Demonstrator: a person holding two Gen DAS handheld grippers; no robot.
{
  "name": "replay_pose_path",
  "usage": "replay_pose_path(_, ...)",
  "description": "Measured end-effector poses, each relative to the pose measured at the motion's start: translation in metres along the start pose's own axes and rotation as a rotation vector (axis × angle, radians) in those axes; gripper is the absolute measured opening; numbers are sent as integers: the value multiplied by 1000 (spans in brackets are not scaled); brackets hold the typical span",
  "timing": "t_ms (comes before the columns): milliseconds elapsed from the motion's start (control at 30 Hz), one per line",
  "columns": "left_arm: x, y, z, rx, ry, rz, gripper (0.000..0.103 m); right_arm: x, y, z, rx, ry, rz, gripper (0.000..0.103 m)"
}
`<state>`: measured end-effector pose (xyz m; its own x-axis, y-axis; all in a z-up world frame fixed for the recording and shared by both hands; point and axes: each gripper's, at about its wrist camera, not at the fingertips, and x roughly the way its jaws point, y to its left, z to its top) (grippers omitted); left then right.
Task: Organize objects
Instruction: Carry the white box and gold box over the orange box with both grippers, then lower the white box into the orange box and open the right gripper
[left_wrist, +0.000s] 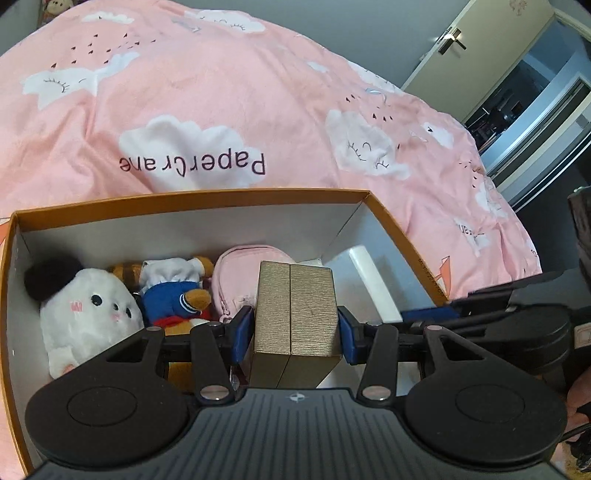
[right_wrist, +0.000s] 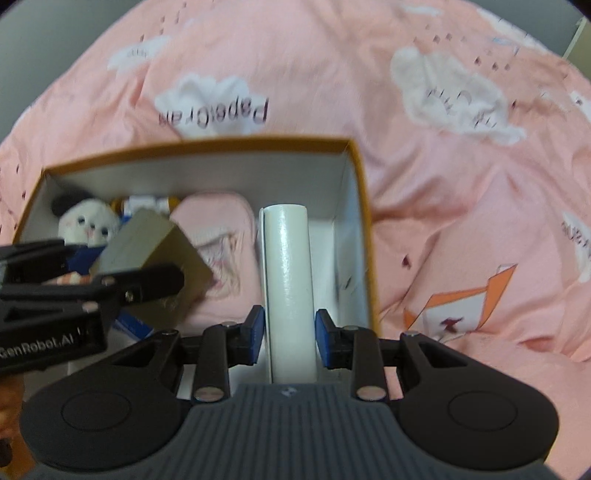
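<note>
Gold box clamped in left gripper, white tube clamped in right gripper, both over orange carton

bed quilt: pink, cloud print, beyond hand-held gripper | door: far upper right, ajar

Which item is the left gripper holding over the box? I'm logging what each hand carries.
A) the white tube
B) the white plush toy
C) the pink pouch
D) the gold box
D: in the left wrist view the left gripper has its blue pads pressed on both sides of the gold box; the white tube sits in the right gripper.
</note>
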<state>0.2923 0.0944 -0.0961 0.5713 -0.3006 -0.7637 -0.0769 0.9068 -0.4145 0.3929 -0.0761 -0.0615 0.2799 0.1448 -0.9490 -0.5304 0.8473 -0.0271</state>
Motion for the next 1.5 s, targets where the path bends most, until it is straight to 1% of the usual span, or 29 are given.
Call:
replay_pose_path(67,0,1,0,-2,2,-3,54,7,1,2,-7,27,-7,31)
replay_pose_path(167,1,2,2,-3,6,-1,54,12,3,8,-35,43,15,31)
replay_pose_path(233,2,2,2,-5,6,-2,54,16,6,11,-57,57,9,31)
replay_pose_path(400,0,2,1,0,2,-1,54,22,21,13,-222,75,-74,30)
replay_pose_path(500,1,3,2,-4,3,-3,54,17,26,12,-305,50,-118,37)
replay_pose_path(567,1,4,2,-8,3,-7,54,14,26,12,-350,44,-154,37)
replay_pose_path(667,1,4,1,-10,1,-10,54,11,23,12,-406,51,-157,30)
replay_pose_path(700,1,4,1,-11,1,-11,54,9,22,12,-466,46,-177,30)
replay_pose_path(800,1,5,2,-16,1,-15,54,2,24,10,-476,42,-138,30)
replay_pose_path(867,2,5,2,-16,1,-17,54,4,26,10,-473,65,-114,29)
replay_pose_path(933,2,6,2,-17,0,-18,54,10,28,7,-474,92,-100,20)
replay_pose_path(967,2,6,2,-17,0,-18,54,14,29,6,-474,108,-107,16)
replay_pose_path(1033,2,7,2,-16,0,-18,53,16,31,3,-480,99,-114,14)
replay_pose_path(1067,2,7,2,-17,-1,-20,53,16,32,3,-478,91,-101,5)
replay_pose_path(1100,2,7,2,-17,-2,-22,53,18,32,3,-463,100,-75,0)
replay_pose_path(1133,2,8,2,-18,-1,-21,53,22,31,3,-437,132,-41,0)
replay_pose_path(1167,2,8,1,-18,-1,-22,53,27,33,1,-431,153,-30,0)
replay_pose_path(1267,1,8,1,-17,-2,-25,53,36,38,-4,-474,148,-71,0)
replay_pose_path(1300,1,9,1,-18,-3,-25,53,34,37,-3,-468,145,-58,2)
replay_pose_path(1367,1,9,0,-16,-4,-25,53,19,34,2,-450,112,-34,8)
replay_pose_path(1400,1,9,0,-16,-4,-26,53,9,34,3,-456,83,-41,13)
replay_pose_path(1433,1,9,0,-17,-4,-28,53,1,34,5,-470,64,-54,19)
replay_pose_path(1467,1,10,0,-19,-4,-29,53,-5,35,6,-484,52,-73,28)
replay_pose_path(1500,1,10,1,-22,-3,-31,53,-7,34,7,-486,52,-87,28)
